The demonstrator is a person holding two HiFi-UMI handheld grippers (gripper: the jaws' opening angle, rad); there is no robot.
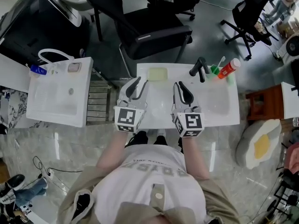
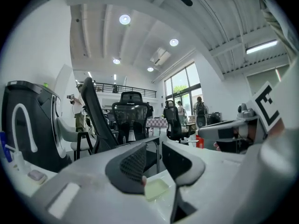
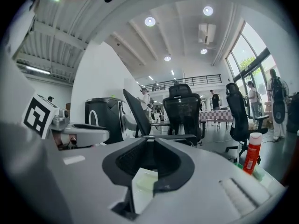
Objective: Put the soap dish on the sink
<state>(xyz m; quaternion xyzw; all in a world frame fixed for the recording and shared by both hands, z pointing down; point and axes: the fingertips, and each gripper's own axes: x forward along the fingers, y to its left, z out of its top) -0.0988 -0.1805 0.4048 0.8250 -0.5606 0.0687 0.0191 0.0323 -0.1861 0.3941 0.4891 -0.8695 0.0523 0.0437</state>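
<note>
The pale green soap dish point(image 1: 157, 73) lies on the back ledge of the white sink point(image 1: 219, 107), left of the black faucet point(image 1: 199, 68). Both grippers hover over the basin, pointing toward the back ledge. My left gripper point(image 1: 141, 83) is just in front of the dish, and its jaws stand a little apart with nothing between them point(image 2: 156, 155). My right gripper point(image 1: 180, 84) is to the dish's right, its tips touching and empty point(image 3: 152, 141). The dish shows below the jaws in both gripper views point(image 2: 155, 189) point(image 3: 145, 181).
A red bottle point(image 1: 229, 68) and a green cup point(image 1: 215, 70) stand at the sink's back right. A second white sink point(image 1: 56, 97) with a looped faucet point(image 1: 53, 55) sits to the left. A black office chair point(image 1: 149, 29) is behind the sink.
</note>
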